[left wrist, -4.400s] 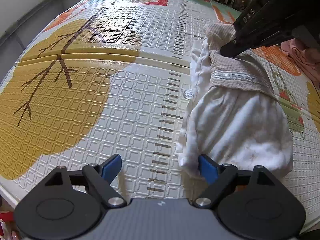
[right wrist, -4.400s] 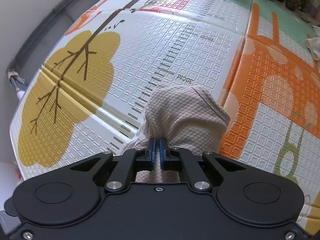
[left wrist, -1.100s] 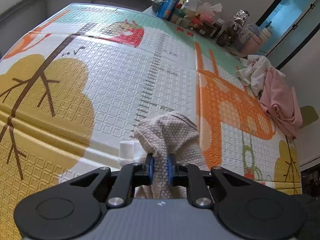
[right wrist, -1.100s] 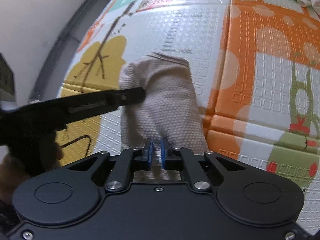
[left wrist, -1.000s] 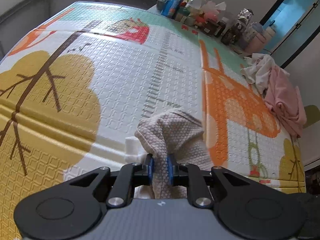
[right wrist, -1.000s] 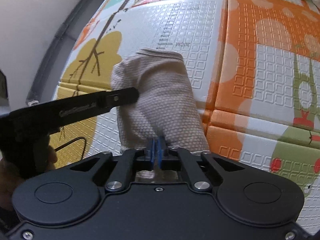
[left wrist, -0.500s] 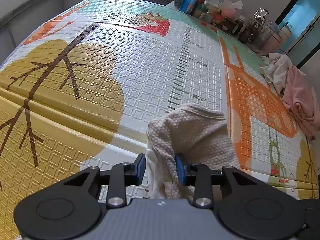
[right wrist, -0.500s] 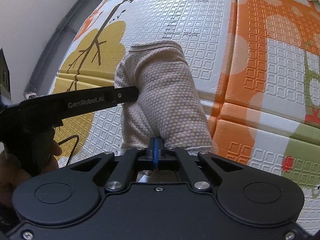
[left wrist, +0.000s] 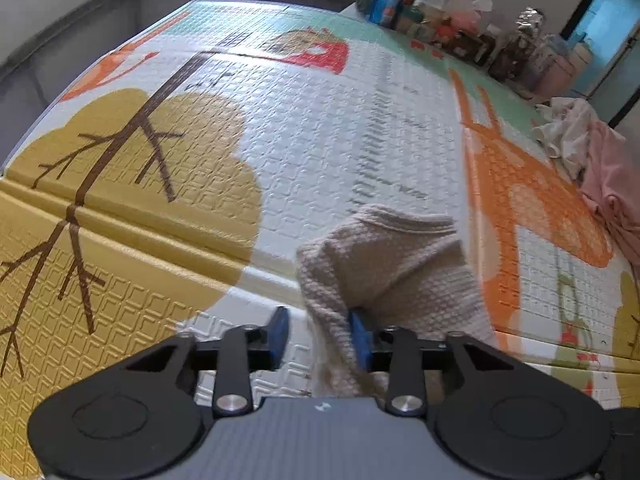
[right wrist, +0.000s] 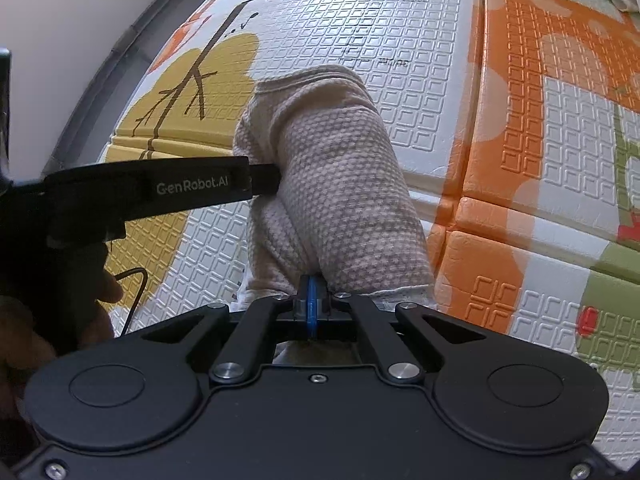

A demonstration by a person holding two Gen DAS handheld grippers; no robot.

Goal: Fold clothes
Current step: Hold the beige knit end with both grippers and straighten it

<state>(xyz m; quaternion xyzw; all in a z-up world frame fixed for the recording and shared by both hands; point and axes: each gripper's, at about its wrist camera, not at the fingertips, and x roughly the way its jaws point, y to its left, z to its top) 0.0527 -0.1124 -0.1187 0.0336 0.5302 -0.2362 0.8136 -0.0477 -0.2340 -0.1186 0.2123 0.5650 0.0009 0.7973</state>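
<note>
A beige waffle-knit garment with a white lining lies folded into a narrow bundle on the patterned play mat. My left gripper is open, its blue pads apart, with the garment's left edge lying between them against the right pad. In the right wrist view the garment stretches away from my right gripper, which is shut on its near edge. The left gripper's finger touches the garment's left side there.
A pile of pink and white clothes lies at the mat's far right edge. Bottles and boxes line the far wall. A grey raised border runs along the mat's left side.
My left gripper has opened and let go of the garment's edge. My right gripper has stayed shut on the near edge, and the bundle lies lower and flatter on the mat.
</note>
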